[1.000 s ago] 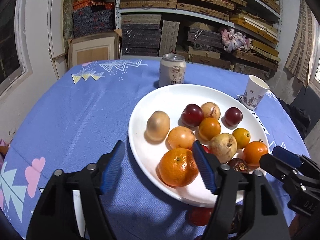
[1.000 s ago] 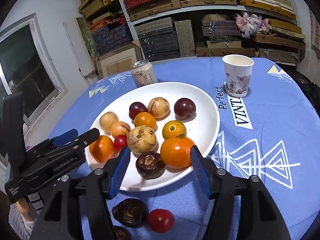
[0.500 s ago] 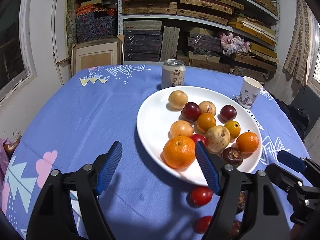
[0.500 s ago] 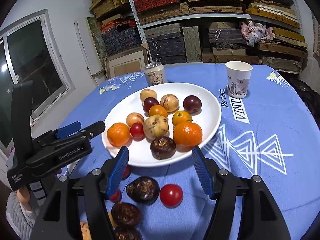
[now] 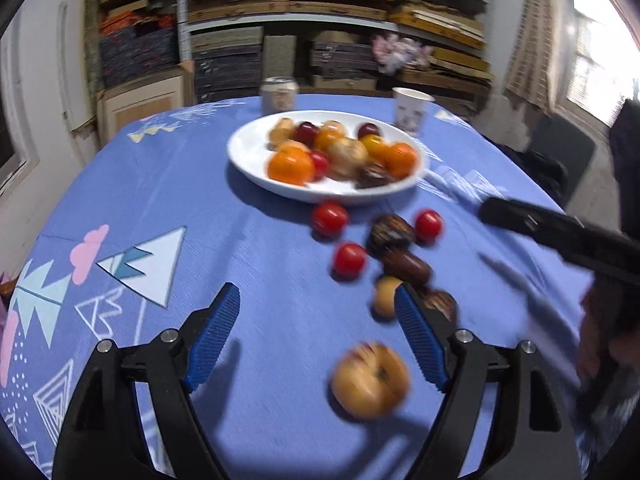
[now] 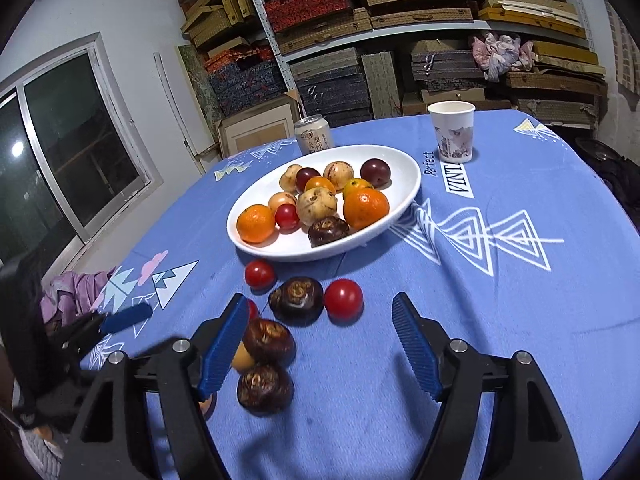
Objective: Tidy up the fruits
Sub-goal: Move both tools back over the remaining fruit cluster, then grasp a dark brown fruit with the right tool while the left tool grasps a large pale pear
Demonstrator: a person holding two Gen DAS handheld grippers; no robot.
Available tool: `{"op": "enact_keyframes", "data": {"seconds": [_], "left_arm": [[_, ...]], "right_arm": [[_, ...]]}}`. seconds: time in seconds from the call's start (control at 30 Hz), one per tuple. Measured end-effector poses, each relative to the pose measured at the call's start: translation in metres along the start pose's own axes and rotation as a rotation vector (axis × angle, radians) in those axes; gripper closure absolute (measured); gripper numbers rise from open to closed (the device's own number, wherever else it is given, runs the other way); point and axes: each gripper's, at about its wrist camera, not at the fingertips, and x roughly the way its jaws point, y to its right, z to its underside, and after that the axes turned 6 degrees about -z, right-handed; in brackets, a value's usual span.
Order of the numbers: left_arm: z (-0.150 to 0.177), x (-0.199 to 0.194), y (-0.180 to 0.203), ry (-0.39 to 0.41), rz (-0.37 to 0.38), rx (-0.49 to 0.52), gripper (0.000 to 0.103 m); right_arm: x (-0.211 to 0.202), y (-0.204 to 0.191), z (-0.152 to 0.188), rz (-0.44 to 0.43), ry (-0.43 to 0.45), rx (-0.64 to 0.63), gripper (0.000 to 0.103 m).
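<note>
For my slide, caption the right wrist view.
Open right tool over loose fruit beside the filled white plate.

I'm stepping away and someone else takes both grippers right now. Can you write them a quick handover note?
Left gripper: open, nothing between the pads; jaws have just been opening.
Right gripper: open and empty, jaws likewise just opening.
White plate holds about a dozen fruits, including two oranges.
Loose on the blue tablecloth in front of the plate: cherry tomatoes, dark brown fruits, and a tan round fruit nearest the left gripper.
Left to do: the loose fruits.
</note>
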Motion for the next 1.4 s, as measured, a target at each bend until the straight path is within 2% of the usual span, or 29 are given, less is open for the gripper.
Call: {"op": "enact_keyframes", "data": {"seconds": [0.17, 0.4, 0.43, 0.5, 0.6, 0.7, 0.8, 0.87, 0.97, 1.13, 1.2, 1.27, 1.4], "left_arm": [[0.026, -0.012, 0.021, -0.019, 0.018, 0.096, 0.025], [0.023, 0.002, 0.018, -0.084, 0.043, 0.065, 0.027], [0.022, 0.004, 0.016, -0.089, 0.048, 0.06, 0.029], [0.022, 0.009, 0.016, -0.108, 0.056, 0.061, 0.044], [0.022, 0.013, 0.017, -0.127, 0.101, 0.064, 0.057], [0.021, 0.01, 0.017, -0.106, 0.068, 0.067, 0.058], [0.016, 0.005, 0.0, -0.077, 0.069, -0.018, 0.058], [0.014, 0.004, -0.012, -0.069, 0.043, -0.074, 0.058], [0.012, 0.007, -0.023, -0.08, 0.024, -0.123, 0.058], [0.012, 0.008, -0.023, -0.087, 0.016, -0.12, 0.058], [0.013, 0.007, -0.023, -0.085, 0.015, -0.113, 0.058], [0.013, 0.008, -0.023, -0.089, 0.013, -0.114, 0.058], [0.013, 0.01, -0.023, -0.097, 0.012, -0.116, 0.058]], "right_arm": [[-0.006, 0.001, 0.009, -0.015, -0.008, 0.003, 0.027], [-0.001, -0.004, 0.013, -0.012, -0.033, -0.019, 0.027], [-0.001, -0.004, 0.013, -0.011, -0.035, -0.019, 0.027], [0.0, -0.004, 0.014, -0.008, -0.041, -0.019, 0.027], [0.003, -0.006, 0.016, -0.008, -0.054, -0.028, 0.027], [0.008, -0.01, 0.018, -0.005, -0.076, -0.051, 0.027], [0.015, -0.019, 0.024, 0.003, -0.114, -0.098, 0.027], [0.022, -0.028, 0.029, 0.01, -0.145, -0.143, 0.027], [0.03, -0.042, 0.038, 0.033, -0.179, -0.216, 0.027], [0.041, -0.052, 0.045, 0.059, -0.226, -0.277, 0.027], [0.044, -0.053, 0.047, 0.062, -0.24, -0.285, 0.037], [0.046, -0.054, 0.048, 0.043, -0.254, -0.287, 0.059], [0.044, -0.054, 0.048, 0.047, -0.251, -0.288, 0.059]]}}
